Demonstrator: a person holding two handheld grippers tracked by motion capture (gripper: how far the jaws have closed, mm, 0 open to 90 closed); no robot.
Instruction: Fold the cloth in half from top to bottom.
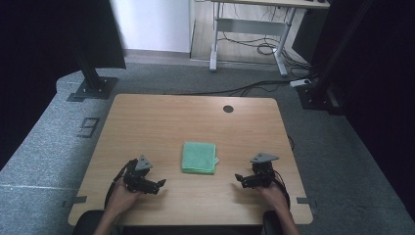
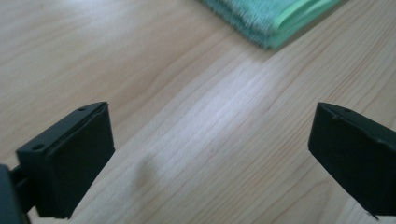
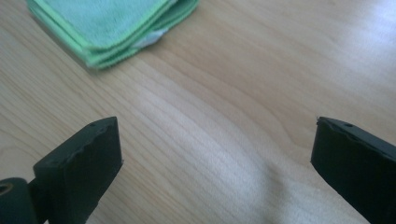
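Observation:
A folded green cloth (image 1: 199,157) lies flat near the middle of the wooden table (image 1: 161,117). My left gripper (image 1: 160,184) rests low over the table to the cloth's lower left, jaws wide apart with bare wood between them (image 2: 210,154). A corner of the green cloth (image 2: 275,18) lies ahead of it. To the cloth's lower right sits my right gripper (image 1: 239,179), also open and holding nothing (image 3: 215,158). In its view the green cloth (image 3: 112,28) lies at the upper left, a white tag at its edge.
A round dark cable hole (image 1: 228,108) sits near the table's far edge. Beyond the table stand a black post on a base plate (image 1: 93,81), a white desk frame (image 1: 249,34) and loose cables (image 1: 259,85) on grey carpet.

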